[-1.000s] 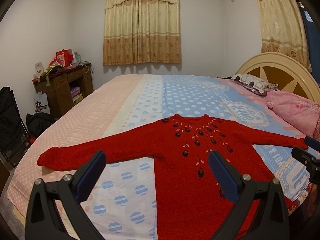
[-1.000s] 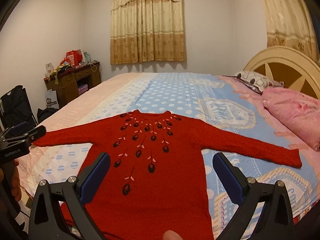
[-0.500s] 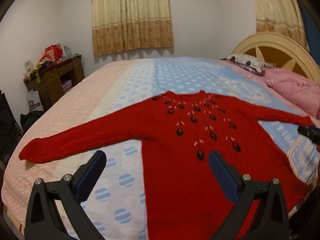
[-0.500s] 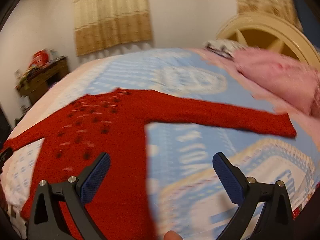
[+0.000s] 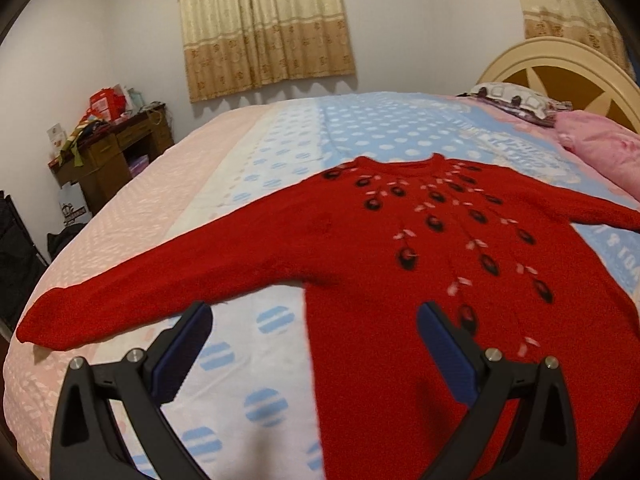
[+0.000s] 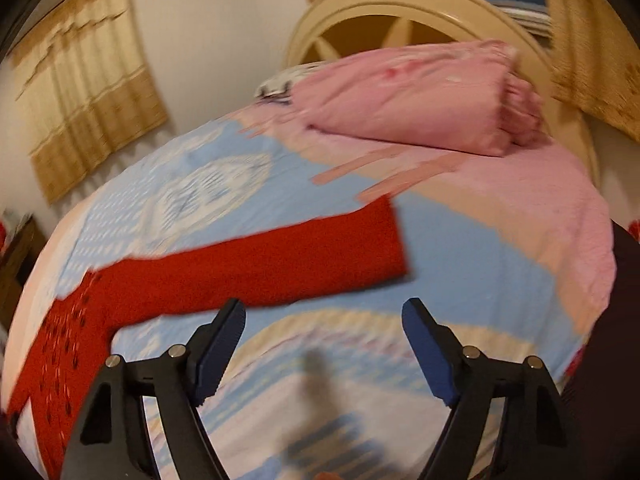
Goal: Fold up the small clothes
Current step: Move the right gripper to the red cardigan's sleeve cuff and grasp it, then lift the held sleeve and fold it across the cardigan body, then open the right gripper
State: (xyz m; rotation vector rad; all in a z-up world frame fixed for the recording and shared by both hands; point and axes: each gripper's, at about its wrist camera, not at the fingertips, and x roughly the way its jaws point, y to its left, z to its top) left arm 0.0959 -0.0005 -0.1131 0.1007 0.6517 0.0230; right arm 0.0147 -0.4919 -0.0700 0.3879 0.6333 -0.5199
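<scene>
A red knit sweater [image 5: 380,264] with dark bead and leaf trim lies flat, front up, on the bed [image 5: 256,184], both sleeves spread wide. My left gripper [image 5: 314,322] is open and empty, low over the sheet near the sweater's left armpit and side seam. In the right wrist view the sweater's right sleeve [image 6: 280,256] stretches to its cuff. My right gripper [image 6: 322,316] is open and empty, just short of that sleeve, over the patterned sheet.
A pink folded quilt [image 6: 420,96] and a patterned pillow [image 5: 512,98] lie by the cream headboard [image 5: 560,68]. A cluttered wooden desk [image 5: 112,152] and dark bags stand left of the bed. Curtains [image 5: 264,24] hang on the far wall.
Both grippers came closer to the bed. The right one swung right, from the sweater's body toward the right sleeve and its cuff. The left one dropped lower toward the left side of the sweater.
</scene>
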